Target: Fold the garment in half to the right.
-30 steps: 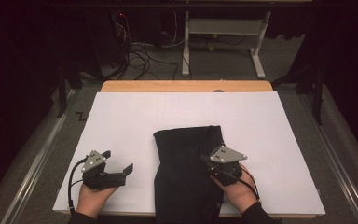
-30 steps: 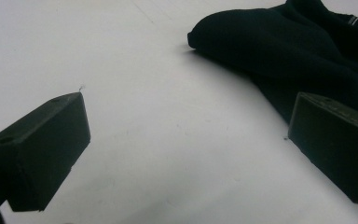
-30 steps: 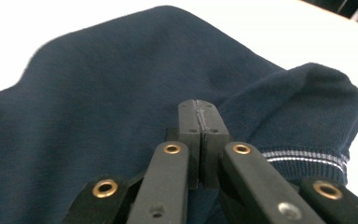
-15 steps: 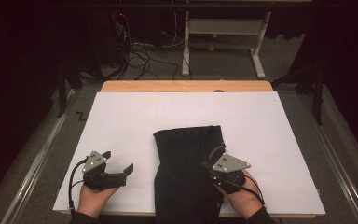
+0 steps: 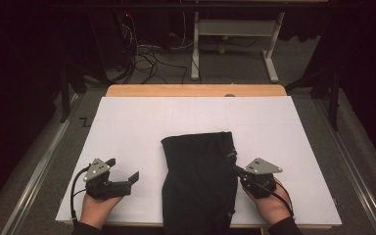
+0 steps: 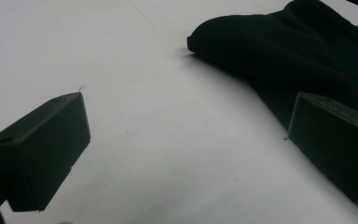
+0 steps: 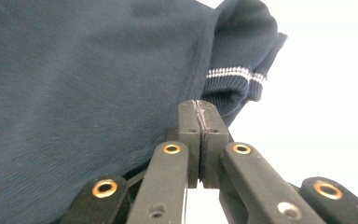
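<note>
Right tongs are staying closed at the dark navy folded sweater's right edge, gripping nothing visible; left tongs, gaping open, are resting left of it. Its length is running away from them along the counter.

One dark garment, two claws, one table

left hand-held gripper gapes wide; right hand-held gripper pressed closed.
</note>
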Available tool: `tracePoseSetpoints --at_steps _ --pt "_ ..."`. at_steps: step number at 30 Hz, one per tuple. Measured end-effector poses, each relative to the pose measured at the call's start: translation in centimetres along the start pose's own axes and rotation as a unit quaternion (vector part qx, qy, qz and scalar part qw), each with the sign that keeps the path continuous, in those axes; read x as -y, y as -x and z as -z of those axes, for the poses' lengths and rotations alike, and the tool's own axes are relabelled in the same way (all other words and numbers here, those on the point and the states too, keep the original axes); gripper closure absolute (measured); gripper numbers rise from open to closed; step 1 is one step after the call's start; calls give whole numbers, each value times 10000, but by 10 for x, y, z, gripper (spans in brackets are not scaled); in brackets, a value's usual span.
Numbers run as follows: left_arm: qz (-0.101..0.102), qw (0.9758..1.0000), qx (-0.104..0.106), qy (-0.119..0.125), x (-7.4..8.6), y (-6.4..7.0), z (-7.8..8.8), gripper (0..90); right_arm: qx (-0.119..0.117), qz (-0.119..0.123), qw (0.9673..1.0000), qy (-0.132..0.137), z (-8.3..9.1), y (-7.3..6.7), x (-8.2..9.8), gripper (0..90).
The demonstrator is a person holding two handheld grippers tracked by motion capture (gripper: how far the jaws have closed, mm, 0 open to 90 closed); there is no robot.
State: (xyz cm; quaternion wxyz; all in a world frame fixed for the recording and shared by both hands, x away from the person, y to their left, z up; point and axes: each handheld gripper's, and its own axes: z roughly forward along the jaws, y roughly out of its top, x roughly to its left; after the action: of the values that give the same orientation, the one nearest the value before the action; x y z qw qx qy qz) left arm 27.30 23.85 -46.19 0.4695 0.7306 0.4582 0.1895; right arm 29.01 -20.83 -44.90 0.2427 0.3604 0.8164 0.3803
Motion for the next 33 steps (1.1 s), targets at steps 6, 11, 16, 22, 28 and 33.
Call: tracePoseSetpoints --at_steps 6,11,16,22,28,33 --pt "-22 10000 52 -22 -1 1 -4 0 -1144 379 9914 519 30 -45 -3 900" --pt "-28 10000 93 -10 -3 2 -5 0 -1540 611 9859 242 39 -68 13 900" --pt "-50 9999 129 -5 -4 2 -7 0 -1463 535 9878 67 51 -62 30 900" --pt "-76 9998 173 8 -5 4 -9 0 -997 222 9947 99 56 -34 41 899" --pt "-55 9998 209 8 -5 3 -12 0 -287 -340 9988 209 49 11 50 790" --pt "-38 9998 215 14 -5 2 -12 0 188 -876 9948 481 49 39 58 543"
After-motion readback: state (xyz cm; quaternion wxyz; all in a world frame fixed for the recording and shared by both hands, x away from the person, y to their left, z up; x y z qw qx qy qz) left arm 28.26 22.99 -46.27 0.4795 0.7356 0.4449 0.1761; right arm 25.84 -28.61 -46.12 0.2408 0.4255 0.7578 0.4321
